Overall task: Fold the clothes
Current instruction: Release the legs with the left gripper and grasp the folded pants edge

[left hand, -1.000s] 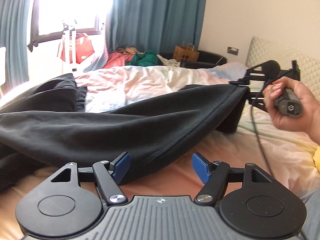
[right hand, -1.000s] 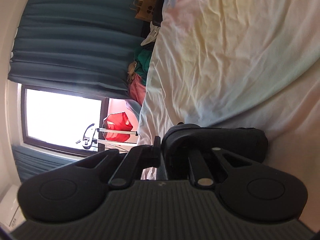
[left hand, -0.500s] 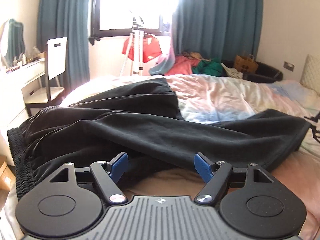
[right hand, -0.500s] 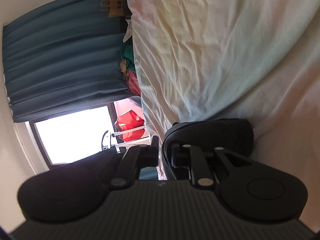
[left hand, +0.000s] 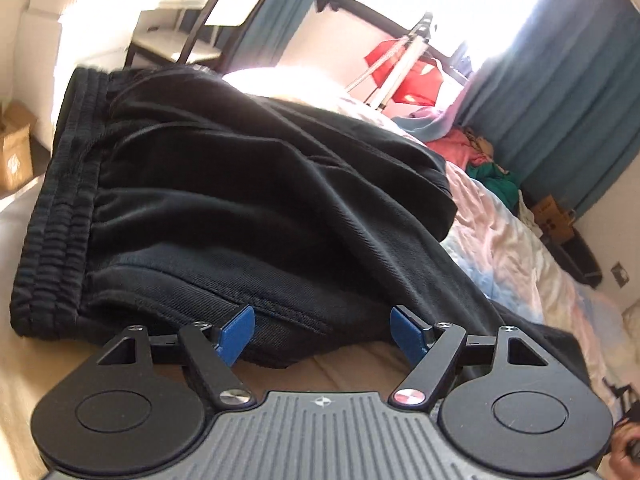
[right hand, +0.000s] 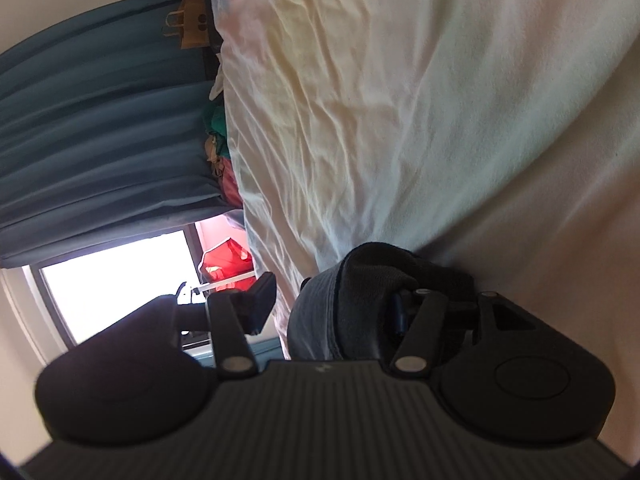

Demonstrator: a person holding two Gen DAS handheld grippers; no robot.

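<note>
Black trousers [left hand: 224, 200] lie spread on the bed, with the ribbed waistband [left hand: 56, 216] at the left. My left gripper [left hand: 324, 330] is open, its blue pads just in front of the trousers' near edge by the waist, holding nothing. In the right wrist view, rolled on its side, my right gripper [right hand: 332, 308] has its jaws apart, and the trouser leg's end [right hand: 360, 284] lies bunched between them against the right finger.
The pastel bedsheet [right hand: 400, 100] covers the bed [left hand: 520, 252]. A clothes pile [left hand: 472, 152], teal curtains [left hand: 560, 80], a tripod [left hand: 400, 64] and a paper bag [left hand: 554, 216] stand beyond. A chair and desk [left hand: 192, 20] and a cardboard box [left hand: 16, 156] are at the left.
My left gripper has swung left and down to the trousers' waist end. My right gripper's jaws have opened; the trouser leg end now sits loose between them.
</note>
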